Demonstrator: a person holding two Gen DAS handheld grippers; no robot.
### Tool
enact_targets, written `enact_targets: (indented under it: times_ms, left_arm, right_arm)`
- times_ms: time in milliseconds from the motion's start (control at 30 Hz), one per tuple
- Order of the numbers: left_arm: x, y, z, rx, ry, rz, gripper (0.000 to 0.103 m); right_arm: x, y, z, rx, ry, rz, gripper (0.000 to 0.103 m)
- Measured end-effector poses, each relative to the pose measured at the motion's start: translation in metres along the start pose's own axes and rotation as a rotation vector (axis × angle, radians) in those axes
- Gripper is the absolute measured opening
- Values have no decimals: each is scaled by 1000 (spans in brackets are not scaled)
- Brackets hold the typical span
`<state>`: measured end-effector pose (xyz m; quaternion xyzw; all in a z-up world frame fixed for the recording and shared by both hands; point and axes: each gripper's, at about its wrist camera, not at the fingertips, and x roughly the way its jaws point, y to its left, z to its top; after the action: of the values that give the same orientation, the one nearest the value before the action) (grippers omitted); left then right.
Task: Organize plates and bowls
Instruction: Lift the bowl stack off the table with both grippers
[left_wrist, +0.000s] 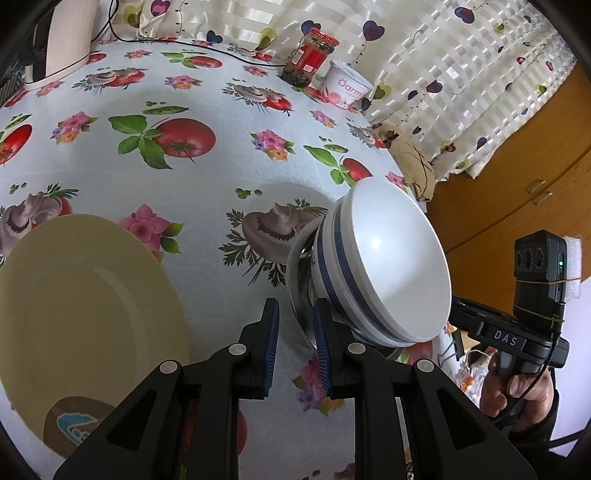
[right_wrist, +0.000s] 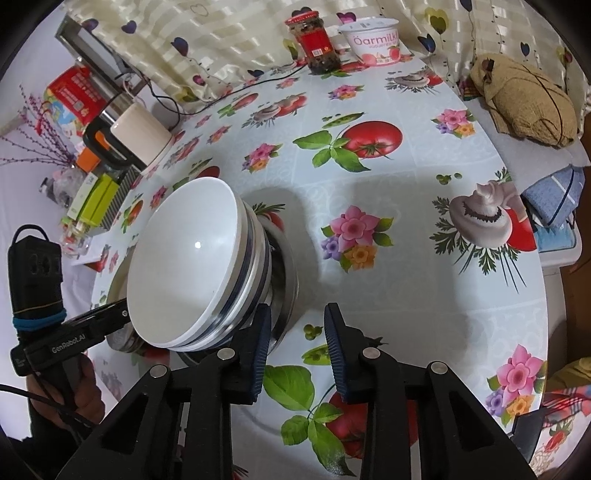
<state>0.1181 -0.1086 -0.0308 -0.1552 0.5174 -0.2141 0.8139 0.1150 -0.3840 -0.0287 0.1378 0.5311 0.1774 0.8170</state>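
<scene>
A stack of white bowls with blue stripes (left_wrist: 391, 269) sits in a steel bowl (left_wrist: 301, 306) on the flowered tablecloth; it also shows in the right wrist view (right_wrist: 192, 266) with the steel bowl (right_wrist: 286, 280). A pale yellow plate (left_wrist: 85, 321) lies at the left. My left gripper (left_wrist: 295, 328) is open and empty, its right finger beside the steel bowl's rim. My right gripper (right_wrist: 301, 341) is open and empty, its left finger next to the steel bowl's rim. Each gripper's body shows in the other's view.
A red-lidded jar (right_wrist: 317, 44) and a yoghurt tub (right_wrist: 373, 40) stand at the table's far edge by the curtain. A kettle on its base (right_wrist: 136, 136) with a cable, boxes (right_wrist: 96, 199) and a tan bag (right_wrist: 524, 99) lie around the table.
</scene>
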Motion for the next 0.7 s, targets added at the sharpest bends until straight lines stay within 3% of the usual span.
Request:
enact_targets:
  times_ms: [533, 700]
  left_arm:
    - [6, 7, -1, -31, 11, -37, 20]
    - [7, 5, -1, -18, 9, -44, 13]
  right_arm:
    - [11, 2, 2, -1, 17, 46, 14]
    - [12, 1, 2, 1, 18, 49, 14]
